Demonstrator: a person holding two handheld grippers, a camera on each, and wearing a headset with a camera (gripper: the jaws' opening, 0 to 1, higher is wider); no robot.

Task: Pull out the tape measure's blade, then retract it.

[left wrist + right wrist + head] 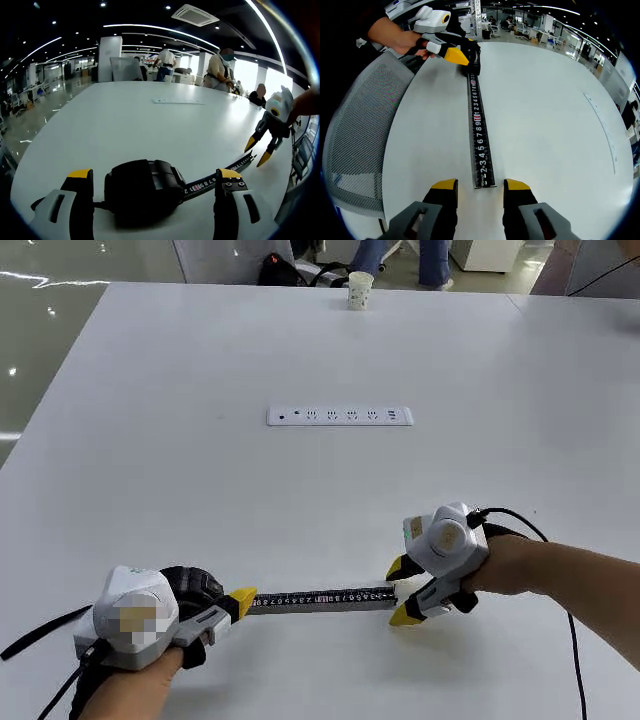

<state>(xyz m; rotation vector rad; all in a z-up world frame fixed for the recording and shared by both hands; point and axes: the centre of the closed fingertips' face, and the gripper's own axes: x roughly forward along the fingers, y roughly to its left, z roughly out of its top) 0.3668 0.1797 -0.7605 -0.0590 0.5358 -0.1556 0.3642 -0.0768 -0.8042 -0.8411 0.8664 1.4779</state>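
Note:
The black tape measure case (195,588) (142,187) lies on the white table (300,500) at the near left. My left gripper (215,592) (155,174) straddles the case, jaws wide, with small gaps showing on both sides. The blade (320,599) (480,130) is pulled out flat along the table toward the right. Its tip lies just in front of my right gripper (400,591) (481,185), which is open and grips nothing. In the left gripper view the right gripper (257,151) stands at the blade's far end.
A white power strip (340,416) lies mid-table and a paper cup (360,290) stands at the far edge. A grey mesh chair back (360,130) is beside the table's near edge. People (220,70) stand beyond the far end.

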